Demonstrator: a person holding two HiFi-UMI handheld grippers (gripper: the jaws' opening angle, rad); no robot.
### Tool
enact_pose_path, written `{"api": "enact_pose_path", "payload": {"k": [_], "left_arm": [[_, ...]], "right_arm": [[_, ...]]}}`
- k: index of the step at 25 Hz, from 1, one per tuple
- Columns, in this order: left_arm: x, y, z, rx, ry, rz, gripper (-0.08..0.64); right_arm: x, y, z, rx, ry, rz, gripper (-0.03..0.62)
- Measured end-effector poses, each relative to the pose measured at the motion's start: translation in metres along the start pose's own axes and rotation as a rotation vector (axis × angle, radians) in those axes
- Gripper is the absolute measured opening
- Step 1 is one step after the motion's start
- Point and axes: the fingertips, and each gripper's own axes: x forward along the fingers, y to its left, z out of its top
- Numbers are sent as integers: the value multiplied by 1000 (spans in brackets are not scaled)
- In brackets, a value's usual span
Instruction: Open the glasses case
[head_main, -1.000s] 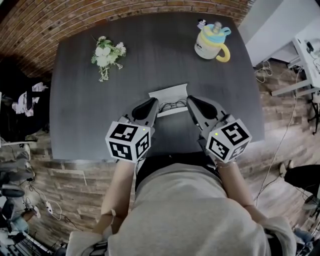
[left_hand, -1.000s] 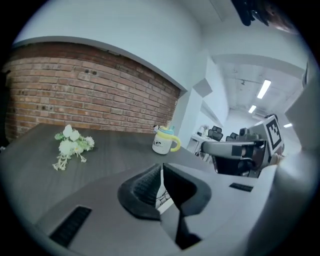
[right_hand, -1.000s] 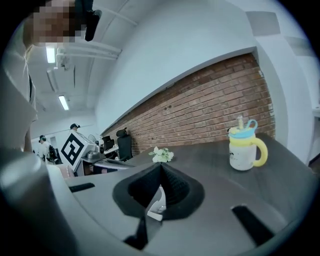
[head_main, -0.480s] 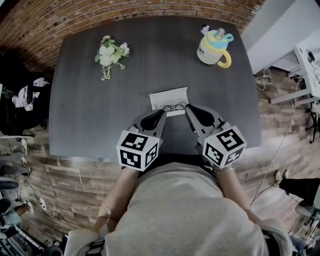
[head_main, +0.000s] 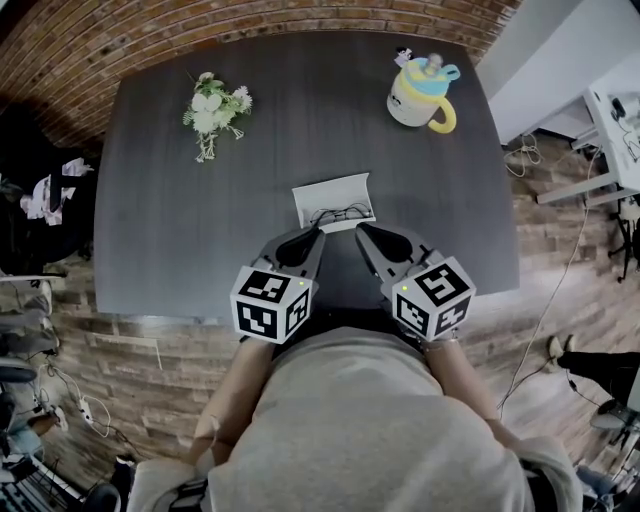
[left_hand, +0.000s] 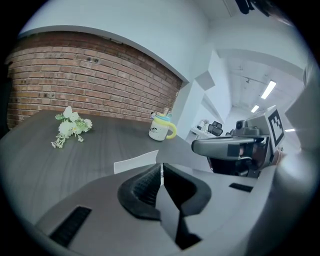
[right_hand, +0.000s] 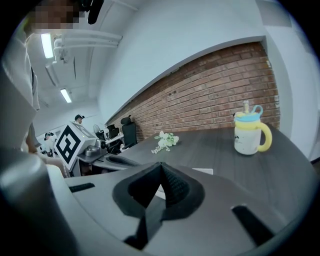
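The white glasses case (head_main: 333, 200) lies at the table's middle with its lid up, and dark glasses (head_main: 340, 213) show inside. My left gripper (head_main: 305, 238) is shut and empty, just short of the case's near left corner. At the near right corner my right gripper (head_main: 366, 235) is likewise shut on nothing. In the left gripper view the closed jaws (left_hand: 161, 169) point past the case (left_hand: 134, 162), with the right gripper (left_hand: 232, 148) alongside. The right gripper view shows its closed jaws (right_hand: 160, 169), a sliver of the case (right_hand: 204, 171) and the left gripper (right_hand: 102, 156).
A yellow-handled mug with a blue lid (head_main: 422, 92) stands at the far right of the dark table (head_main: 180, 230). A small bunch of white flowers (head_main: 214, 107) lies at the far left. A brick wall runs behind the table.
Both grippers have drawn back toward the person and lowered. They flanked the case's near edge before and now sit just short of it, still shut.
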Motion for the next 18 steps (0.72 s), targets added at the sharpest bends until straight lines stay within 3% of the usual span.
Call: {"api": "enact_pose_path", "payload": {"k": [18], "left_arm": [[-3, -1, -8, -7, 13, -22, 32]], "right_arm": [[-2, 2, -15, 51, 19, -12, 5]]}}
